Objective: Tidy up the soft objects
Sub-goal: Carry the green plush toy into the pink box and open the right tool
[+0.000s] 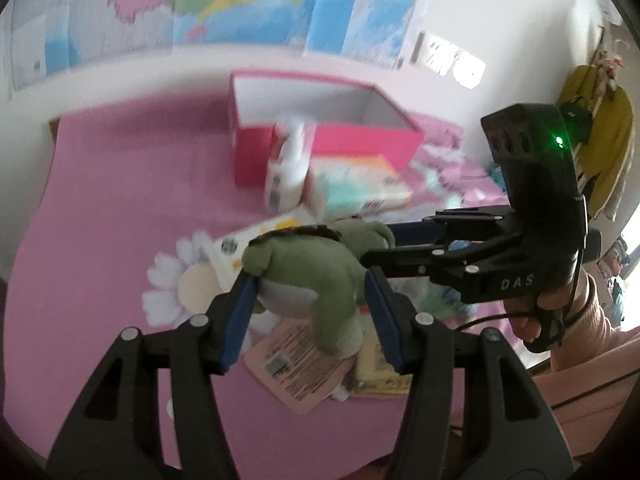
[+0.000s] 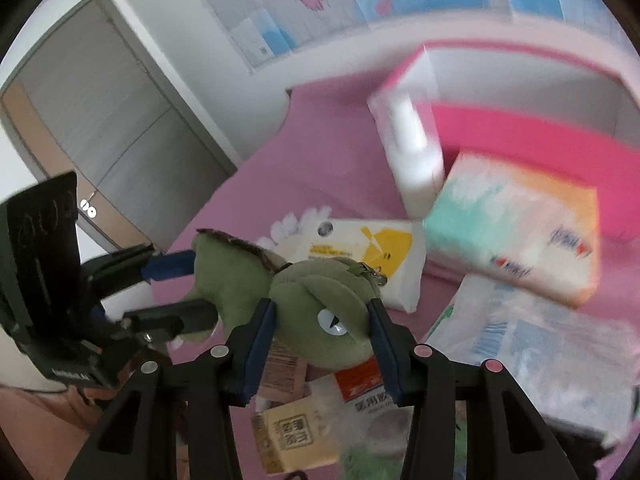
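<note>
A green plush dinosaur [image 1: 312, 264] with a brown ridge along its back hangs above the pink bed sheet [image 1: 120, 200]. My left gripper [image 1: 310, 280] is shut on its pale-bellied body. My right gripper [image 1: 380, 244] reaches in from the right and is shut on its head. In the right wrist view the plush [image 2: 320, 292] shows one white eye between the pads of my right gripper [image 2: 320, 308], while my left gripper [image 2: 200, 284] clamps the tail end from the left. A keyring clip dangles from the head.
An open pink box [image 1: 328, 140] with a white inside stands behind. Against it lean a white bottle pack [image 1: 288, 168] and a tissue pack [image 1: 360, 184]. A yellow-white wipes pack [image 2: 360, 248], a clear-wrapped pack [image 2: 540, 344] and small cartons [image 2: 296, 440] lie under the plush. A person's hand [image 1: 532, 320] holds the right gripper.
</note>
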`<action>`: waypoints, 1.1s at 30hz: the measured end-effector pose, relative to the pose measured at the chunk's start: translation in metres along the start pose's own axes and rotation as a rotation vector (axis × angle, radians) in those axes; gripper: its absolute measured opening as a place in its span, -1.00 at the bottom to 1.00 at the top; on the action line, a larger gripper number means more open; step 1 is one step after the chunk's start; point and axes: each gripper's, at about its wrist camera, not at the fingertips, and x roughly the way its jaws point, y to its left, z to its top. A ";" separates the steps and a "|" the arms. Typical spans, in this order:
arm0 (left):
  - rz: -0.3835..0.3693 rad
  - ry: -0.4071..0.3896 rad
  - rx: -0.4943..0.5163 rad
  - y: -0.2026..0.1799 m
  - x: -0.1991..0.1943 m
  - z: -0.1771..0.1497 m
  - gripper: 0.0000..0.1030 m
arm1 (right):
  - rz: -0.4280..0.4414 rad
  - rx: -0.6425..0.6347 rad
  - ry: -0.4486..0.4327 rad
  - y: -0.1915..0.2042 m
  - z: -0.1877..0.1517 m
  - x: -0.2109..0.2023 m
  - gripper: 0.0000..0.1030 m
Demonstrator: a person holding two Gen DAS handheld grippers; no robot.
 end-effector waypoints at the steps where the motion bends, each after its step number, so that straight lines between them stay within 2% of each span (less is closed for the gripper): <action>1: -0.005 -0.015 0.007 -0.002 -0.004 0.004 0.12 | -0.016 -0.021 -0.025 0.005 0.002 -0.010 -0.08; 8: -0.019 -0.142 0.068 -0.019 -0.029 0.050 0.12 | -0.093 -0.102 -0.175 0.021 0.029 -0.061 -0.09; 12: 0.022 -0.193 0.120 -0.025 -0.026 0.089 0.12 | -0.139 -0.140 -0.241 0.019 0.058 -0.076 -0.09; 16: 0.061 -0.219 0.164 -0.029 -0.011 0.128 0.12 | -0.179 -0.145 -0.284 0.007 0.088 -0.072 -0.10; 20: 0.033 -0.190 0.165 -0.024 0.019 0.159 0.12 | -0.196 -0.107 -0.289 -0.016 0.118 -0.066 -0.17; 21: 0.000 -0.169 0.163 -0.023 0.030 0.164 0.10 | -0.188 -0.094 -0.284 -0.024 0.126 -0.061 -0.34; 22: -0.022 -0.148 0.156 -0.021 0.042 0.170 0.09 | -0.163 -0.075 -0.277 -0.032 0.133 -0.056 -0.42; 23: -0.021 -0.140 0.147 -0.022 0.051 0.173 -0.07 | -0.142 -0.061 -0.274 -0.037 0.136 -0.055 -0.46; 25: 0.002 -0.116 0.131 -0.020 0.075 0.182 -0.11 | -0.151 -0.041 -0.244 -0.050 0.147 -0.038 -0.55; 27: 0.048 -0.110 0.116 -0.013 0.088 0.187 -0.09 | -0.165 -0.003 -0.226 -0.065 0.151 -0.024 -0.56; 30: 0.039 -0.080 0.042 0.009 0.102 0.190 -0.09 | -0.158 0.063 -0.211 -0.089 0.151 -0.013 -0.55; 33: 0.071 -0.044 -0.002 0.027 0.115 0.187 -0.04 | -0.181 0.113 -0.213 -0.107 0.143 -0.011 -0.52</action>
